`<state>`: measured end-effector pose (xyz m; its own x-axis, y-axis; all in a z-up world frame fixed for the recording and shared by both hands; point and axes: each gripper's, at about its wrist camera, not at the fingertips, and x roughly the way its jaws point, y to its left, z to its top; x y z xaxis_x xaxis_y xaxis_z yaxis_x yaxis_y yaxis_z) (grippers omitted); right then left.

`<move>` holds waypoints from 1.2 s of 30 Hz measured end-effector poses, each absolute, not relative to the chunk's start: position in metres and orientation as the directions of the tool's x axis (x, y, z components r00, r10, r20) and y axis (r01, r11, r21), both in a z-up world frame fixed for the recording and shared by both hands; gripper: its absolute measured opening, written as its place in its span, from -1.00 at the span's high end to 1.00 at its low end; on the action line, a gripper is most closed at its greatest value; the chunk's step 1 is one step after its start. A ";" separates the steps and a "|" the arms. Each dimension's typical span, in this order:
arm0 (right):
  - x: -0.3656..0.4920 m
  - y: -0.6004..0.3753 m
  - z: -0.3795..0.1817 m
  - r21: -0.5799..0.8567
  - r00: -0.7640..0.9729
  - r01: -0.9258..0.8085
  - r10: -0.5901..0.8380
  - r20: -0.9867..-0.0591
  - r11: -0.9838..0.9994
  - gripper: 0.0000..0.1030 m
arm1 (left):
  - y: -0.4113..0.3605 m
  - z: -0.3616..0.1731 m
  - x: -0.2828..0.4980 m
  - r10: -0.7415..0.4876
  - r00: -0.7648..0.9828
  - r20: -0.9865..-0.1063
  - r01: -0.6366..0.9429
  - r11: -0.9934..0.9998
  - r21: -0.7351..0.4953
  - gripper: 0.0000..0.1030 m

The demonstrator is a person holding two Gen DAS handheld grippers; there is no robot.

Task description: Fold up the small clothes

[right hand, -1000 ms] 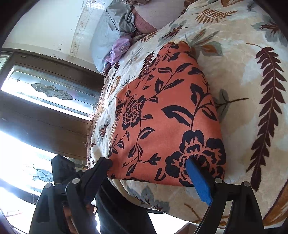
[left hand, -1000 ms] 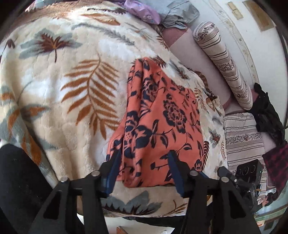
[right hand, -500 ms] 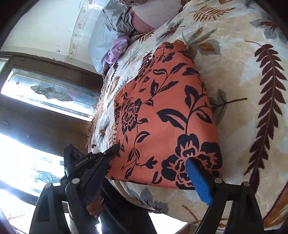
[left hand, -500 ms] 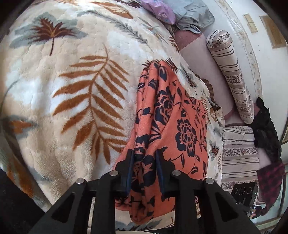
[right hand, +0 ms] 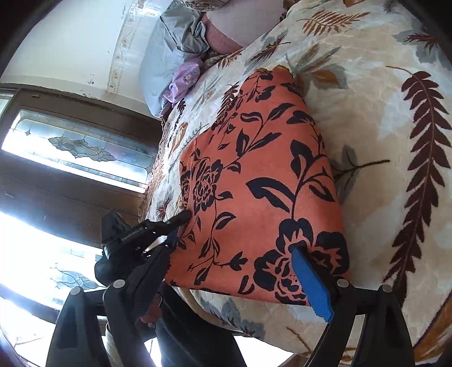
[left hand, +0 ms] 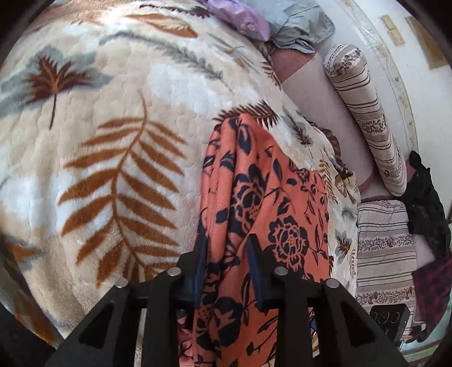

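Observation:
An orange cloth with dark flowers [left hand: 271, 197] lies folded on the leaf-patterned blanket [left hand: 113, 141]. My left gripper [left hand: 226, 240] straddles the bunched left edge of the cloth. Its jaws are opening, with the fold still between them and slack. In the right wrist view the same cloth [right hand: 254, 175] lies flat and squarish near the bed's front edge. My right gripper [right hand: 234, 245] stands wide open across its near edge, the blue pad [right hand: 308, 282] resting at the near right corner. The left gripper [right hand: 180, 218] touches the cloth's left side there.
A purple garment [left hand: 240, 17] and a grey one [left hand: 299, 25] lie at the far end of the bed. A striped bolster [left hand: 367, 121] and dark clothes [left hand: 426, 203] sit to the right. A window [right hand: 70, 146] is beyond the bed; a person's dark trousers [right hand: 192, 333] stand at the near edge.
The left gripper slid along onto the cloth's left edge, pinched the fold half a second ago, and its jaws now stand wider. The right gripper has stayed put.

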<state>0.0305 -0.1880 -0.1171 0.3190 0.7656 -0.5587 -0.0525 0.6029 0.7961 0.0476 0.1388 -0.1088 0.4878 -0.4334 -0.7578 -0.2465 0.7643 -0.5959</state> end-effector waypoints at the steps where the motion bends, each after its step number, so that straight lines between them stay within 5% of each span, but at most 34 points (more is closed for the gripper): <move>1: 0.032 -0.188 -0.118 0.797 0.320 -0.049 0.766 -0.558 0.602 -0.75 | 0.138 -0.105 0.053 -0.422 0.490 -0.763 -0.249 0.771 -0.586 -0.66; 3: 0.033 -0.186 -0.118 0.799 0.328 -0.048 0.765 -0.554 0.599 -0.75 | 0.138 -0.103 0.060 -0.396 0.525 -0.753 -0.247 0.776 -0.580 -0.75; 5: 0.034 -0.182 -0.119 0.803 0.324 -0.049 0.770 -0.550 0.594 -0.75 | 0.129 -0.115 0.073 -0.381 0.460 -0.802 -0.206 0.833 -0.514 0.31; 6: 0.033 -0.180 -0.120 0.801 0.321 -0.051 0.770 -0.552 0.596 -0.75 | 0.128 -0.127 0.078 -0.393 0.415 -0.820 -0.233 0.826 -0.513 0.56; 8: 0.032 -0.180 -0.121 0.800 0.317 -0.055 0.770 -0.554 0.598 -0.75 | 0.136 -0.132 0.070 -0.417 0.441 -0.795 -0.278 0.779 -0.563 0.43; 9: 0.032 -0.182 -0.121 0.803 0.317 -0.056 0.773 -0.549 0.593 -0.75 | 0.139 -0.130 0.066 -0.414 0.451 -0.791 -0.297 0.766 -0.570 0.20; 10: 0.031 -0.184 -0.121 0.806 0.320 -0.053 0.775 -0.545 0.589 -0.75 | 0.142 -0.128 0.060 -0.397 0.454 -0.798 -0.331 0.756 -0.565 -0.30; 12: 0.031 -0.188 -0.123 0.814 0.325 -0.042 0.778 -0.538 0.580 -0.75 | 0.146 -0.123 0.045 -0.375 0.482 -0.792 -0.367 0.734 -0.572 -0.54; 20: 0.028 -0.181 -0.118 0.816 0.326 -0.048 0.781 -0.532 0.576 -0.75 | 0.122 -0.075 0.002 -0.323 0.580 -0.748 -0.203 0.832 -0.517 -0.54; 23: 0.024 -0.177 -0.111 0.816 0.325 -0.067 0.786 -0.526 0.574 -0.75 | 0.112 -0.071 -0.007 -0.354 0.583 -0.731 -0.139 0.844 -0.519 -0.80; 26: 0.022 -0.175 -0.112 0.809 0.324 -0.070 0.781 -0.535 0.583 -0.75 | 0.100 -0.099 -0.008 -0.369 0.484 -0.794 -0.127 0.867 -0.481 -0.80; 28: 0.021 -0.179 -0.116 0.809 0.323 -0.049 0.775 -0.542 0.586 -0.75 | 0.096 -0.117 -0.009 -0.342 0.413 -0.844 -0.136 0.893 -0.429 0.15; 30: 0.019 -0.184 -0.115 0.811 0.327 -0.046 0.775 -0.540 0.584 -0.75 | 0.099 -0.112 -0.014 -0.339 0.430 -0.837 -0.138 0.891 -0.432 0.15; 32: 0.017 -0.189 -0.112 0.805 0.337 -0.052 0.769 -0.543 0.591 -0.75 | 0.102 -0.095 -0.018 -0.333 0.477 -0.813 -0.134 0.887 -0.443 0.04; 34: 0.017 -0.194 -0.111 0.807 0.347 -0.047 0.767 -0.540 0.589 -0.75 | 0.105 -0.080 -0.023 -0.344 0.538 -0.770 -0.111 0.876 -0.469 -0.69; 36: 0.018 -0.197 -0.110 0.810 0.357 -0.045 0.767 -0.533 0.584 -0.75 | 0.105 -0.078 -0.027 -0.327 0.574 -0.751 -0.102 0.881 -0.462 -0.74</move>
